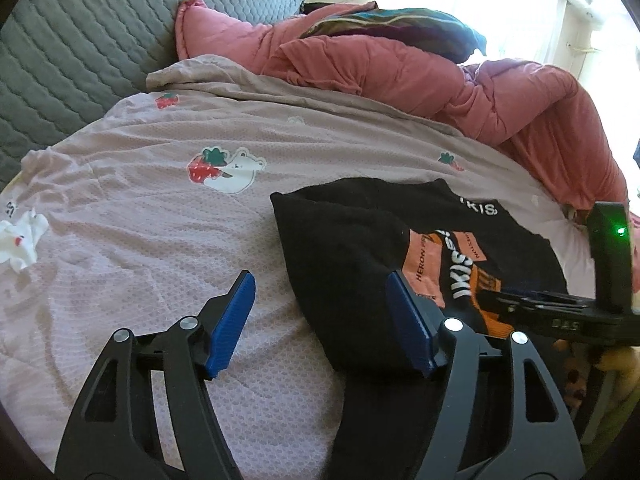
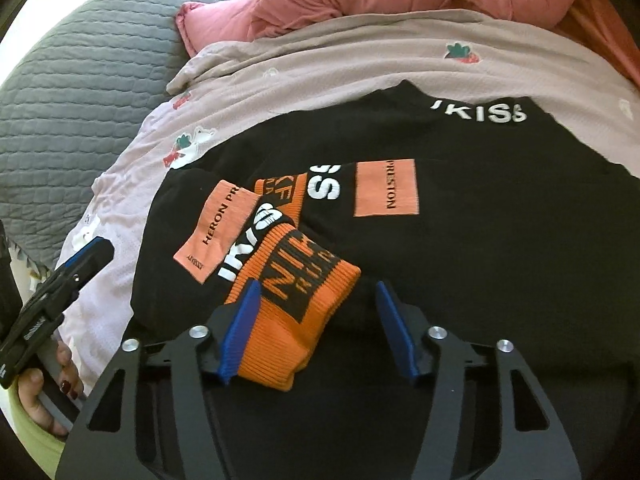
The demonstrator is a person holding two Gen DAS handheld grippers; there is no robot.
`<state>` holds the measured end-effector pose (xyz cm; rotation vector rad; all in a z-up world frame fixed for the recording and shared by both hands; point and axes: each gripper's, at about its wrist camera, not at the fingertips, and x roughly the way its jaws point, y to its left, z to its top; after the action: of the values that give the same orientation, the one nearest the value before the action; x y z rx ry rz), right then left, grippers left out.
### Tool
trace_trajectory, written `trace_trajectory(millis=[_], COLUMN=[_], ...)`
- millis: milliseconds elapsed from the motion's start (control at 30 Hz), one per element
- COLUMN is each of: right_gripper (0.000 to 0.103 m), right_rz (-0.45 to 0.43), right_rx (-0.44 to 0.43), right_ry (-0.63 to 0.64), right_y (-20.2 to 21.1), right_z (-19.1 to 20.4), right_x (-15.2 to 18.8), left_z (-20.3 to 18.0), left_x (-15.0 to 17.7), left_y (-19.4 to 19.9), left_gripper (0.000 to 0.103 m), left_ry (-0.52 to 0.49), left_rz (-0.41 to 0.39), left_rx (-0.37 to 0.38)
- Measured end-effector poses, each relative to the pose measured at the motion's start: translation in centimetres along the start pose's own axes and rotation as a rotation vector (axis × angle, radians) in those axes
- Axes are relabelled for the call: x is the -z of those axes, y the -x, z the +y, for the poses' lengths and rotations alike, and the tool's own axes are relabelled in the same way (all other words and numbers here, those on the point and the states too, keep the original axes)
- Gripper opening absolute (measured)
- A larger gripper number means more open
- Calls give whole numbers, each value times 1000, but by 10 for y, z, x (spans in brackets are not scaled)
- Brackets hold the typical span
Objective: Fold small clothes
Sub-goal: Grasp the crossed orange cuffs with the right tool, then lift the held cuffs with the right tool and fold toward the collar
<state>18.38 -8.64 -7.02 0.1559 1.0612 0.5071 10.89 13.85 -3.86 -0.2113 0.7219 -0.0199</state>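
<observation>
— Pink bedding with strawberry-and-bear prints covers the bed [image 1: 132, 240]; where do the two grippers stand on it?

— Both are released. Left gripper [image 1: 320, 320], jaws spread wide, hovers at the left edge of the black garment [image 1: 340, 264], one blue pad over bare bedding, the other over black cloth. Right gripper [image 2: 316, 332], also spread, straddles an orange ribbed cuff [image 2: 292, 320] without clamping it; its left pad touches the cuff's side, the right pad stands apart from it.

— How many pieces of clothing?

— One black sweater, partly folded, lying on the near right part of the bed. In the right wrist view two orange cuffs show, one atop the other, and two salmon patches [image 2: 386, 188].

— Any legible writing?

— White lettering "KISS" near the collar [image 2: 480, 112]. One patch reads "HERON PR…", the other "PRESTON". The front cuff carries black letters "NIK", partly cut off by the fold.

— Farther out?

— One rumpled pink comforter [image 1: 500, 92] behind, one dark multicoloured cloth [image 1: 400, 28] on it, one grey quilted cover [image 1: 80, 40] at left, one small white item [image 1: 22, 240] at the bedding's left edge.
</observation>
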Motion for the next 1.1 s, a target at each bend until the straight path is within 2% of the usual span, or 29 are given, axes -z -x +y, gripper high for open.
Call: trace_trajectory(millis=[133,200,300,467,667,867,967,1100], right_gripper=[37,24,15,13,13,13,13,13], right_rz=[-14,-19,-41,-107,-272,-397,-423,-408], right_rx=[-29,-62,-73,-82,-51,48,111,165], right_ry=[14,12,28,84,128,100,58,-16], right_y=[-4,-5,-4,11,60,106,119,122], right_z=[6,8,15,27,28,0,-26,-56], right_x=[-2,-3,-4,-11,-33,-46,-48,-43], left_z=[2,4,6,8,9,8,8,7], left_x=[0,1,0,0,1,1,1,1], left_y=[-1,-1,-1,0,2,1,1,2], left_gripper=[62,62,62,63,63,63,63,63], left_ry=[18,23,32,48,50,46,46,42], left_rz=[1,3,0,-1,-8,-5,-5,-6], left_rx=[20,26,32,31,33,30,30,28])
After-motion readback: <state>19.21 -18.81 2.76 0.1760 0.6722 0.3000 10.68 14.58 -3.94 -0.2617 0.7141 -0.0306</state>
